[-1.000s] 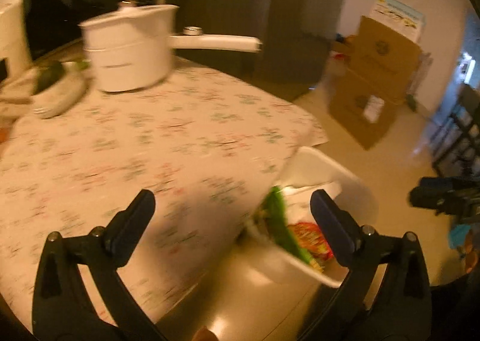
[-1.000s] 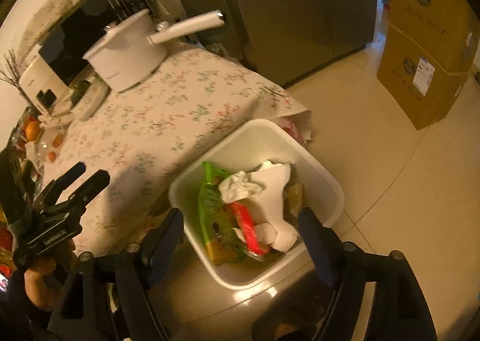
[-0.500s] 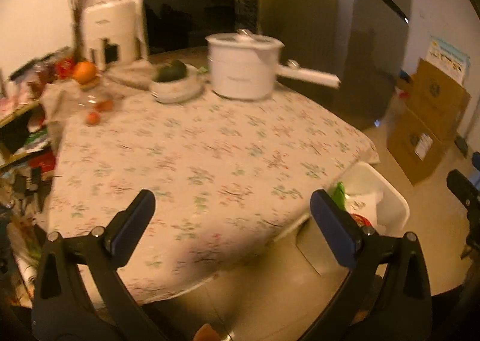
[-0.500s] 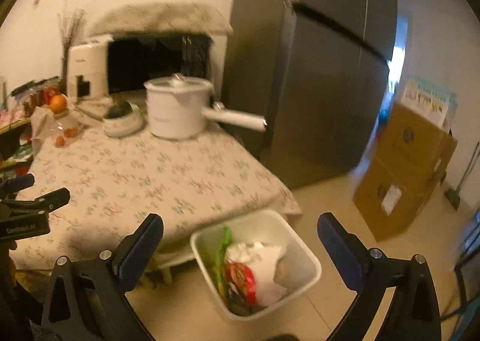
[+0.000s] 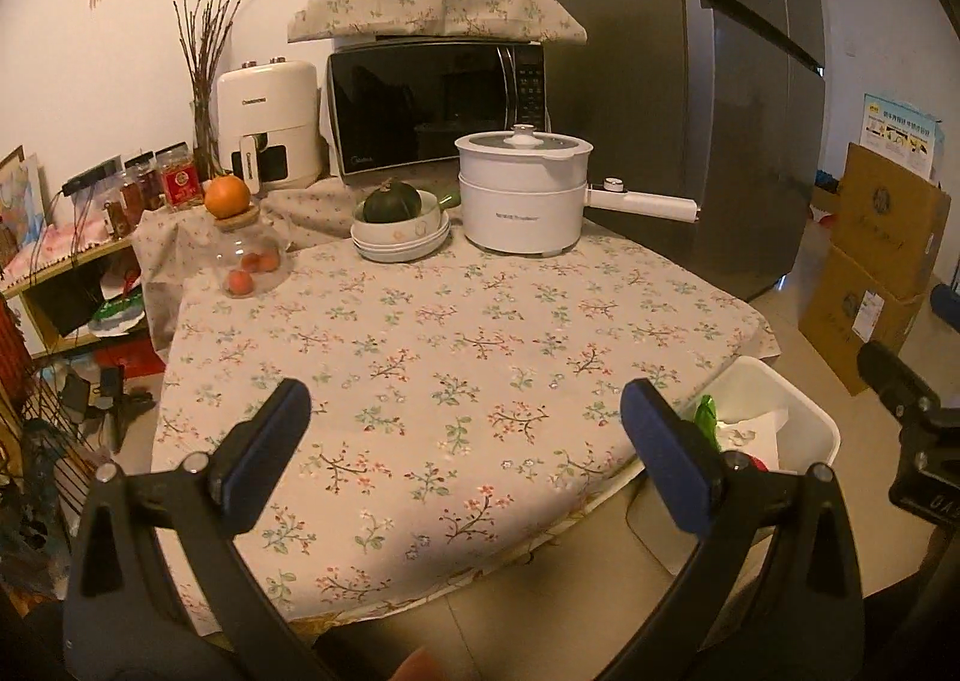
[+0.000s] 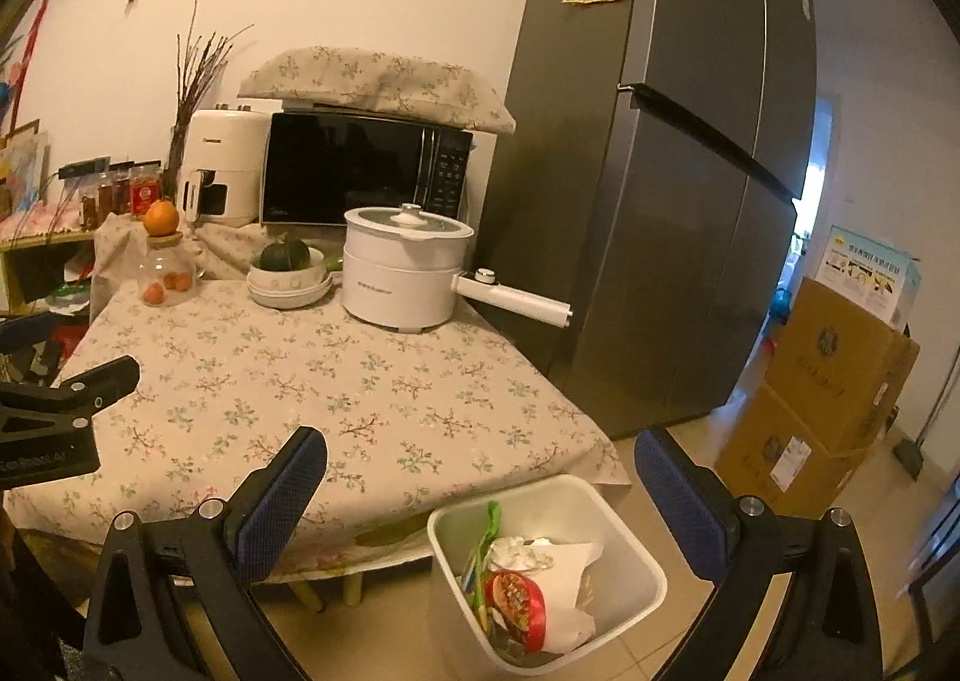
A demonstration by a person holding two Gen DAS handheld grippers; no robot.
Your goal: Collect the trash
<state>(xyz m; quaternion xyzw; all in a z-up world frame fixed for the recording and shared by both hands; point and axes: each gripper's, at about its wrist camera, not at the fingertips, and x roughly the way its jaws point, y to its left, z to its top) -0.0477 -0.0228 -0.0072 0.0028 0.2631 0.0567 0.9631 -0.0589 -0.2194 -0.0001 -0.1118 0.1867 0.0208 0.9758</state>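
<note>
Right wrist view: right claw (image 6: 480,501) gapes empty above the bin (image 6: 630,555) of trash (image 6: 528,579) beside the worktop (image 6: 300,381); left claw (image 5: 465,423) likewise spread. Scan the worktop for leftovers before stopping.

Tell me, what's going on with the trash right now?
Left gripper open, empty. Right gripper open, empty. Trash bin on floor beside table, wrappers and paper inside. Nothing in the way.
</note>
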